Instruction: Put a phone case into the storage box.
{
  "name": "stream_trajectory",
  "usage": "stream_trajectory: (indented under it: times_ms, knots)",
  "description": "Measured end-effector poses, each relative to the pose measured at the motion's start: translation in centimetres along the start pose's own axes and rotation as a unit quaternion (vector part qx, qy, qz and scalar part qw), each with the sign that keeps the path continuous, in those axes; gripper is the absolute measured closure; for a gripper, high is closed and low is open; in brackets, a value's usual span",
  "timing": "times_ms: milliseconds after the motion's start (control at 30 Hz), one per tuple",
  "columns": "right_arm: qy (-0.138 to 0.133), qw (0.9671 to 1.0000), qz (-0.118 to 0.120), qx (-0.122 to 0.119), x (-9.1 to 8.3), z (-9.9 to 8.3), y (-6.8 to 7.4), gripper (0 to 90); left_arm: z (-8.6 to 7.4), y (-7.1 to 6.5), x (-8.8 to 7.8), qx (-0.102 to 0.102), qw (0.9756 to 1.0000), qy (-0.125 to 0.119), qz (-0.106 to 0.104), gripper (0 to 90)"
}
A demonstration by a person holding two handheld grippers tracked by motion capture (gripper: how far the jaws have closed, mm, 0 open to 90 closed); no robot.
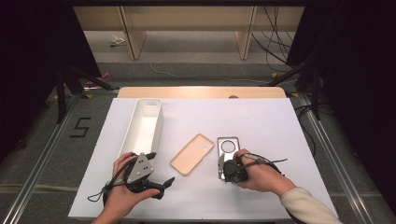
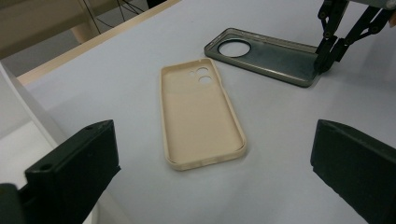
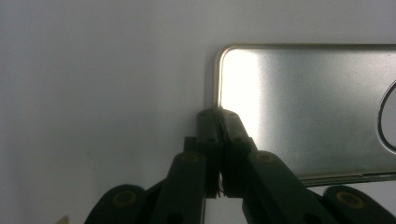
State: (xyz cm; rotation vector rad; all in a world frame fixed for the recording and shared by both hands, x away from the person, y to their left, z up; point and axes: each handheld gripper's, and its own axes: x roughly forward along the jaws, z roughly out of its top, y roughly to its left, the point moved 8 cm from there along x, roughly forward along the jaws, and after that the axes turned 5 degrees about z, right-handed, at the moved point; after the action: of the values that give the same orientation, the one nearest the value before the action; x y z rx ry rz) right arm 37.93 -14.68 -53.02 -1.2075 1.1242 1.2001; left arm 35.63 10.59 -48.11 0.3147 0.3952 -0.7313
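- Grey, see-through plastic is what the right gripper [image 1: 221, 164] is pinching: its jaws are standing closed on the short near rim of the grey phone case [image 1: 228, 149], one jaw inside the rim and one outside, as the right gripper view is showing.
- That grey phone case [image 3: 317, 107] is lying open side up on the white table cover [image 1: 261, 126], its round camera opening pointing toward the far side of the table.
- In the left gripper view the same grey phone case [image 2: 261, 56] is sitting beyond the beige one, with the right gripper [image 2: 327, 63] coming down onto its end rim.
- Beside it, just to the left and apart from it, a beige phone case [image 1: 192, 153] is lying open side up and turned at a slant.
- The left gripper [image 1: 156, 179] is being held low over the near left part of the table, its jaws standing wide apart with nothing between them.
- Its own view is looking along those spread jaws at the beige phone case [image 2: 201, 116], which is lying flat on the cover ahead of them and touching neither jaw.
- A long white tray [image 1: 135, 126] is standing along the left side of the cover, its near end just beside the left hand [image 1: 122, 186].
- The right hand [image 1: 261, 175] is gripping its tool from the near right, a pale sleeve [image 1: 306, 205] showing behind it.
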Motion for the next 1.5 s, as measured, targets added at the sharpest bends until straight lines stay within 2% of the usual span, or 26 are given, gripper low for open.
stream_trajectory:
  times_ms: [133,167,333,633,867,1133,1333,1433,1500]
  knots:
    - [-0.006,1.0,-0.001,0.002,-0.2,-0.1,0.0,88.7,0.0,0.0,0.0,-0.001,1.0,0.0,0.0,0.3]
    - [-0.006,0.9999,0.0,0.009,-0.3,-0.1,0.1,88.7,0.0,0.0,0.0,-0.001,1.0,0.0,0.0,0.3]
    - [-0.023,0.9997,-0.006,0.007,-0.6,-0.1,-0.1,88.8,0.0,0.0,0.0,-0.001,1.0,-0.001,0.0,0.3]
    - [-0.034,0.9992,-0.018,0.005,-1.2,-0.3,-0.2,88.9,0.1,0.0,-0.1,-0.001,1.0,-0.002,-0.001,0.3]
    - [-0.062,0.9978,-0.024,0.003,-1.6,-0.1,-0.2,88.9,0.1,0.0,-0.1,-0.003,1.0,-0.003,0.0,0.7]
    - [-0.109,0.9934,-0.035,0.006,-2.1,0.3,-0.2,89.0,0.2,0.0,-0.2,-0.006,1.0,-0.006,-0.001,1.1]
    - [-0.132,0.9904,-0.041,0.012,-2.3,0.4,0.1,89.1,0.2,-0.1,-0.1,-0.005,1.0,-0.006,-0.002,1.7]
    - [-0.159,0.9859,-0.045,0.023,-2.5,0.3,0.2,89.2,0.2,-0.2,-0.1,-0.005,1.0,-0.004,-0.003,1.7]
    - [-0.182,0.9816,-0.052,0.026,-2.8,0.3,0.1,89.2,0.2,-0.2,0.0,-0.006,1.0,-0.003,-0.004,1.8]
